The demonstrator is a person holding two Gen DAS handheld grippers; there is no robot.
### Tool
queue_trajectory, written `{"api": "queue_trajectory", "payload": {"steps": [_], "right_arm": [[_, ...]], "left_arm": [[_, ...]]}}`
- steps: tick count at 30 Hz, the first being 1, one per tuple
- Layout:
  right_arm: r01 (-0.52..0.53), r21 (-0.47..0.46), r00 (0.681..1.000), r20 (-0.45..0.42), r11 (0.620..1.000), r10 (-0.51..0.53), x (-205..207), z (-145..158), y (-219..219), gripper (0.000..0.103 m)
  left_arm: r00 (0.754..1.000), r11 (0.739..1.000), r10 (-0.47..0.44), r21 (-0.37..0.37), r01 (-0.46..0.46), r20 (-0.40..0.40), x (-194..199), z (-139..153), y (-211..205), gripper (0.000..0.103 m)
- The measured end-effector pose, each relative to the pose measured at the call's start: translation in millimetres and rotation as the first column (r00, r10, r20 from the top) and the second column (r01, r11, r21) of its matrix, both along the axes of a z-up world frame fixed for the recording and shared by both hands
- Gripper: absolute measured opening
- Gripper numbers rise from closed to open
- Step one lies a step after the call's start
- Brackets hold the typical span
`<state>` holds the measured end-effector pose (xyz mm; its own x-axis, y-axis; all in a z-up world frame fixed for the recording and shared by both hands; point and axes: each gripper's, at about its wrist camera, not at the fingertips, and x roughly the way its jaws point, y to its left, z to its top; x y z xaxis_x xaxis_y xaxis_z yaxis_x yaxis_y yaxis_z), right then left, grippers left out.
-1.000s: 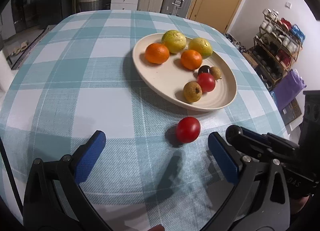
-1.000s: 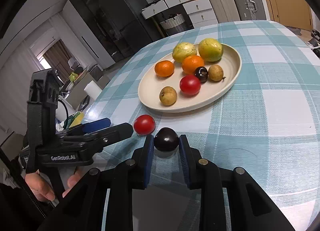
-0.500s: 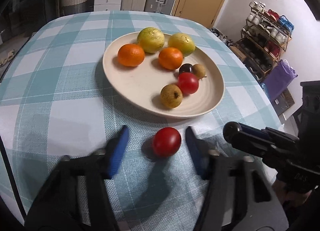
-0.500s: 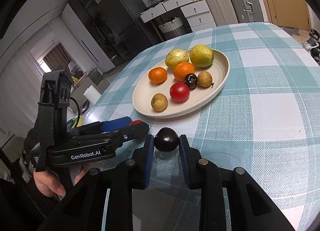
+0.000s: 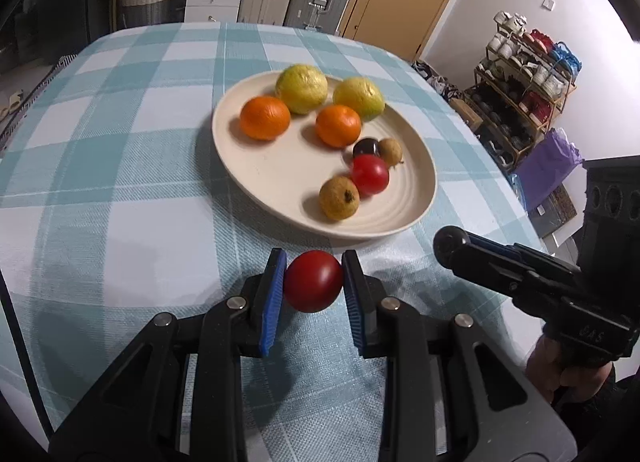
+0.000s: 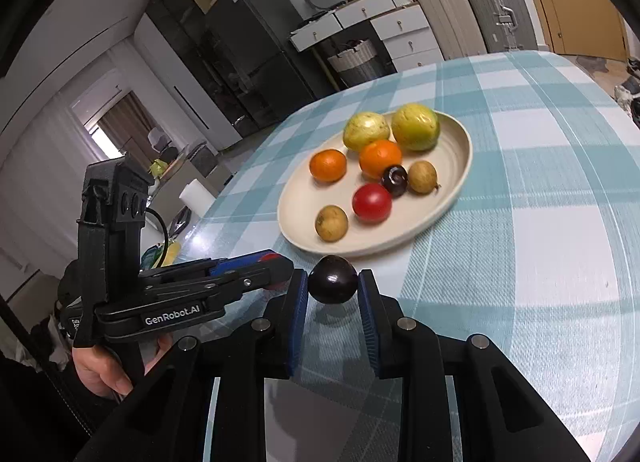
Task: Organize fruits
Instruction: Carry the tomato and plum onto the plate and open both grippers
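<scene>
The left tongs (image 5: 314,282) clench a red tomato (image 5: 313,281); the right tongs (image 6: 333,285) grasp a dark plum (image 6: 333,279), both just near of the plate (image 5: 256,165) on the bench (image 5: 120,149).

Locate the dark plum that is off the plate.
Right wrist view: the dark plum sits clamped in the right tongs, just before the plate rim.

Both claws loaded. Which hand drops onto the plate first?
Right, probably. The right claw holds the dark plum just short of the plate rim. The left claw, shut on the red tomato, sits slightly further back.
</scene>
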<state>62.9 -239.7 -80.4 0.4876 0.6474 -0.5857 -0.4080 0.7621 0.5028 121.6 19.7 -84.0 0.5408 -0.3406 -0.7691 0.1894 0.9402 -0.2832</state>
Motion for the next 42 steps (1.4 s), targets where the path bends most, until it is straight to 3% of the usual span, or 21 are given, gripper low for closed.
{"api": "queue_trajectory", "payload": {"steps": [17, 29, 42], "right_arm": [[-0.007, 0.091, 1.0, 0.003, 0.996, 0.006, 54.5, 12.7, 12.8, 0.026], [-0.007, 0.069, 0.999, -0.042, 0.998, 0.01, 99.0, 10.2, 25.6, 0.026], [-0.008, 0.021, 0.997, -0.077, 1.0, 0.01, 113.5, 1.2, 35.5, 0.026]], "left_arm": [[0.998, 0.997, 0.055, -0.064, -0.053, 0.024, 48.5, 30.6, 16.6, 0.026], [0.998, 0.993, 0.046, -0.104, -0.049, -0.03, 88.1, 18.0, 13.1, 0.026], [0.999, 0.992, 0.023, -0.126, -0.026, -0.026, 101.9, 12.7, 6.5, 0.026]]}}
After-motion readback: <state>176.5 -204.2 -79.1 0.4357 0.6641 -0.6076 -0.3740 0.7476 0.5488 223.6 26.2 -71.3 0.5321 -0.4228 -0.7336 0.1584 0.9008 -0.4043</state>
